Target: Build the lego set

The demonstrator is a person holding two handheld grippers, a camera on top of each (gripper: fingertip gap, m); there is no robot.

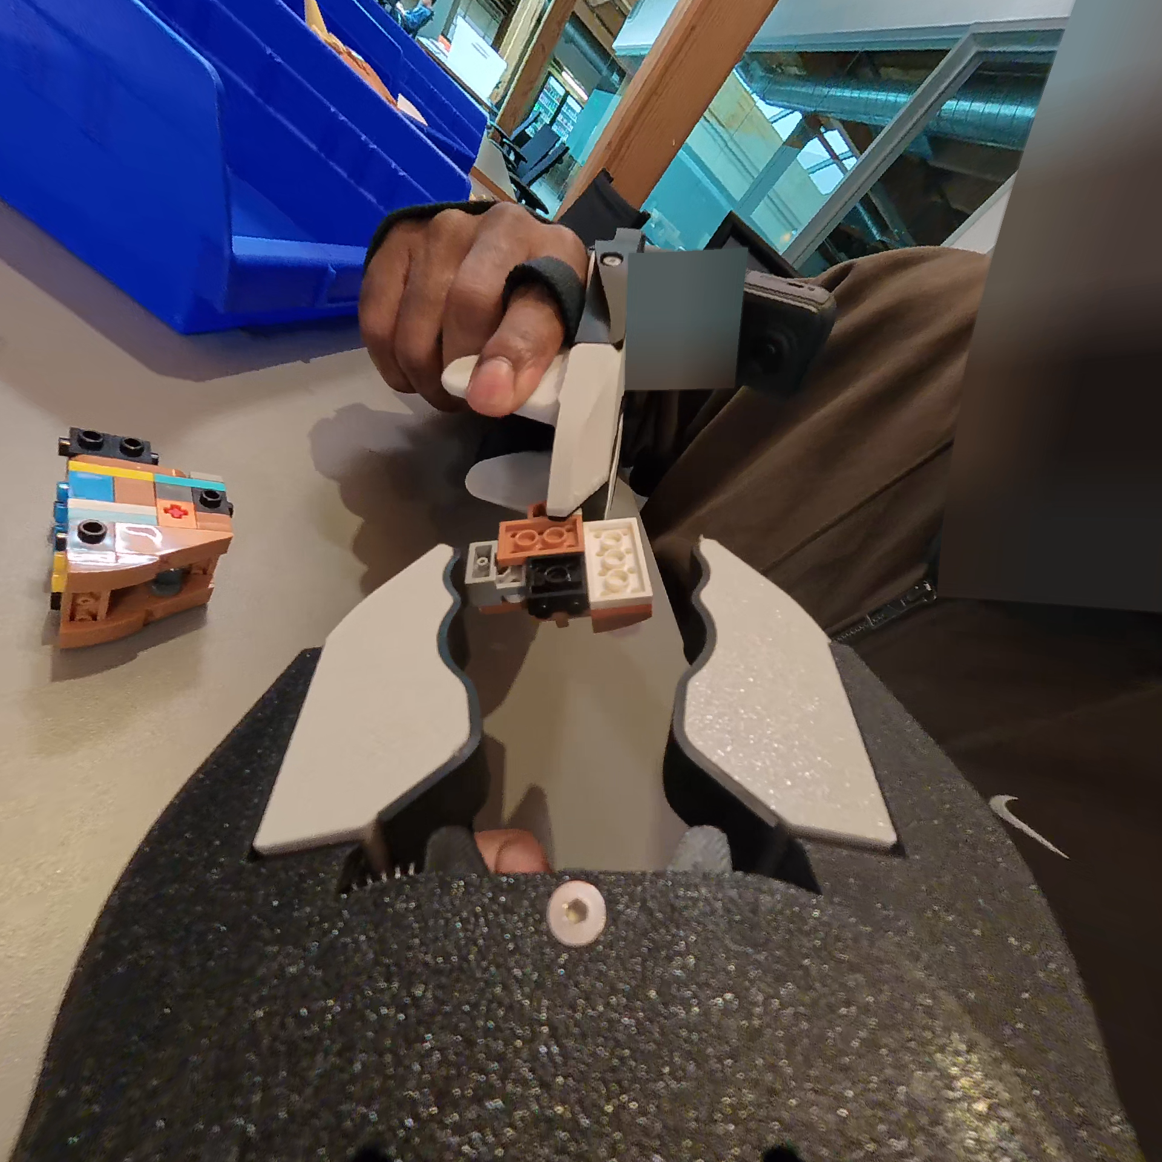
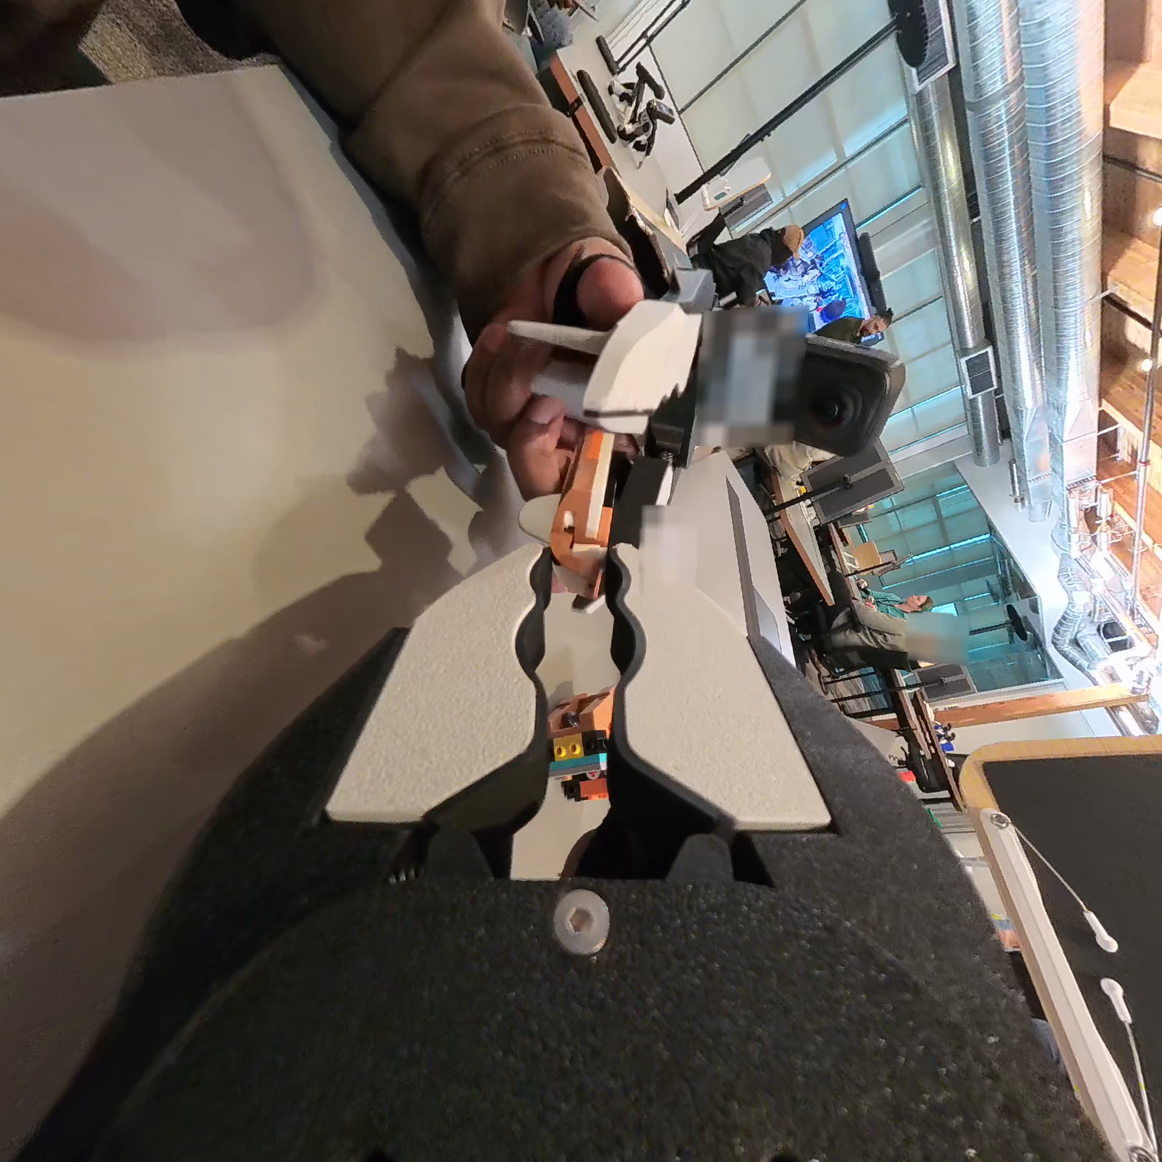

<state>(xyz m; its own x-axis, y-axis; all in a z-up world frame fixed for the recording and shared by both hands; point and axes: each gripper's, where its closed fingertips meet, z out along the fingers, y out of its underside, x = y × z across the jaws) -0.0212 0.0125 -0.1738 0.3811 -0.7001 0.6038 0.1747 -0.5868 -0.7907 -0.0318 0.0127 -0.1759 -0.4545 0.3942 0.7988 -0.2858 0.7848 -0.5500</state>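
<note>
Right claw pinched a small brick cluster at twelve o'clock; left claw gaped; larger section waited on the surface, unjoined.

Brown-white lego cluster aloft, fingers-pinched

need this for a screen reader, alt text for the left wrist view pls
The right gripper, held in a hand, grips a small brown, white, black and grey lego piece just beyond the open left gripper. A larger lego build sits on the table to the left, with blue bins behind.
</note>
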